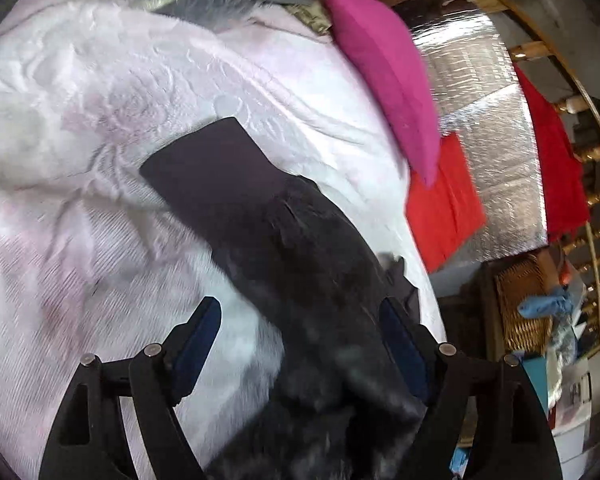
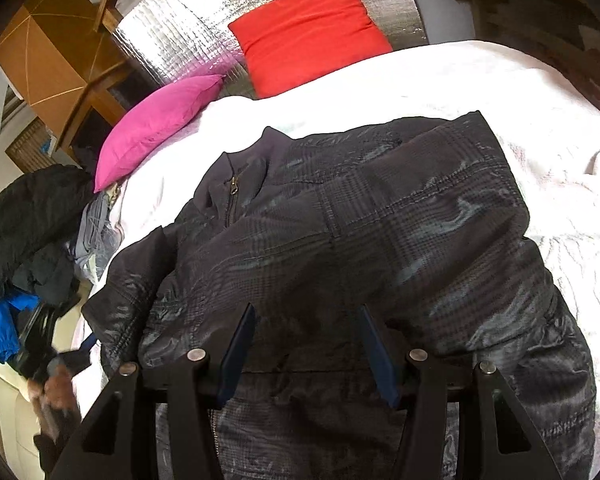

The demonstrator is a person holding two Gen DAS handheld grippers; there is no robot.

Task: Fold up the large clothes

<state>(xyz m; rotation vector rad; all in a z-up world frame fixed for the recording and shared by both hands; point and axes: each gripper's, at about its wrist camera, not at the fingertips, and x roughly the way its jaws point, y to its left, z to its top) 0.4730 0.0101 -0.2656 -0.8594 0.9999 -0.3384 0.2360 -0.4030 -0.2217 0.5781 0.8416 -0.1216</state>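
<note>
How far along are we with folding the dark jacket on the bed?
Done: the dark jacket lies on the white bedspread, one sleeve laid out. In hand: the left gripper is open with fabric between its fingers; the right gripper hovers open over the hem. Left: most folds; the jacket is still broadly spread.

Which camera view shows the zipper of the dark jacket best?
The right wrist view: the dark jacket lies spread on the white bedcover, and its zipper is sharp below the collar. The left wrist view shows only a blurred sleeve and cuff, no zipper.
</note>
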